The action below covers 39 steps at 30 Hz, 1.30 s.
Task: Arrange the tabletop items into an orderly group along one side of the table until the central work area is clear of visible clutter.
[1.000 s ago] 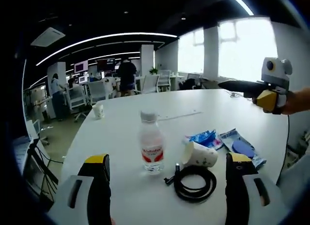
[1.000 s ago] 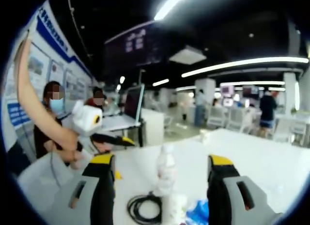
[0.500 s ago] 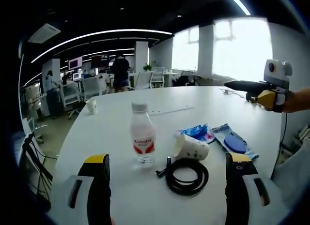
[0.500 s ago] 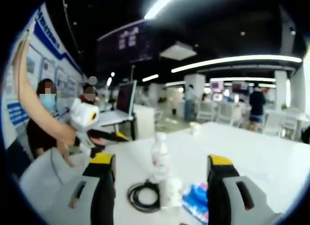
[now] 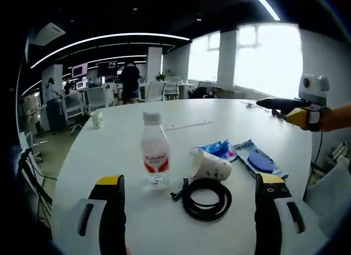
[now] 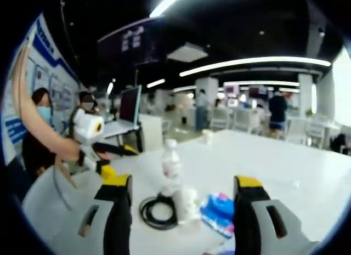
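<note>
Both my grippers, left [image 5: 187,211] and right [image 6: 181,208], hover with fingers wide apart, holding nothing. Ahead on the white bench [image 5: 126,140]: water bottle [image 5: 154,151] at 11 o'clock, tipped paper cup [image 5: 210,165], coiled black cable [image 5: 205,197], blue packets [image 5: 258,162] at 2 o'clock

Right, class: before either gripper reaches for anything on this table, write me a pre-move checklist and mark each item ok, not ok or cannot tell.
1. Left gripper open and empty: ok.
2. Right gripper open and empty: ok.
3. Water bottle upright with cap on: ok.
4. Paper cup upright: not ok, it lies on its side beside the black cable coil.
5. Central table area clear: not ok, bottle, cup, coil, blue packet and blue pouch sit clustered there.
6. Cup empty: cannot tell.
</note>
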Motion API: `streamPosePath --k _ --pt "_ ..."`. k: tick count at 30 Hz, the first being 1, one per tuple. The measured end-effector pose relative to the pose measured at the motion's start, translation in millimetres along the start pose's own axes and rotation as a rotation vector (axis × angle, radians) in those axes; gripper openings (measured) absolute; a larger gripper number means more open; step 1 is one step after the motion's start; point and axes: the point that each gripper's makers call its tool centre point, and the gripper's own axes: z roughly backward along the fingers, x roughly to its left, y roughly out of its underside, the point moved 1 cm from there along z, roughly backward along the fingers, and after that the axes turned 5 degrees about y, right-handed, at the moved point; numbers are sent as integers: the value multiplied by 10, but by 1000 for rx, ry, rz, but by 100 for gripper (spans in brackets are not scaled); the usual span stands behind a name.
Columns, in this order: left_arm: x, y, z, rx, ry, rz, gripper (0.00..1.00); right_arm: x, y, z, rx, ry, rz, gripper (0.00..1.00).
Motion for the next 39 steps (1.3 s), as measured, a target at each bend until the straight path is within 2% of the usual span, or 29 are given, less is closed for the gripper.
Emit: streamPosePath --k 3,8,13,17,21,27,32,35,39 --pt "-9 -9 -11 8 5 -15 99 -77 5 -1 -12 15 -13 73" --pt "63 -25 9 -1 -49 -1 97 -168 75 -31 -2 -8 -24 72" --pt "-31 85 -44 9 -74 54 96 -371 124 -4 7 -10 -32 71" --pt "-104 144 -52 25 -85 59 95 -513 201 -2 18 -16 -36 70" --pt "-84 188 -57 46 -96 65 95 -577 246 -13 23 -29 -36 70" --pt "-116 31 -86 21 -114 32 92 -676 322 21 35 -33 -49 68" --pt "-293 -115 -214 6 -99 6 90 -720 371 68 41 -34 -50 66" --pt "-451 -247 -365 -14 -68 -5 90 -750 363 100 39 -20 -61 65" --pt "-590 -299 -585 -5 -26 -27 88 -801 362 130 33 -4 -72 65"
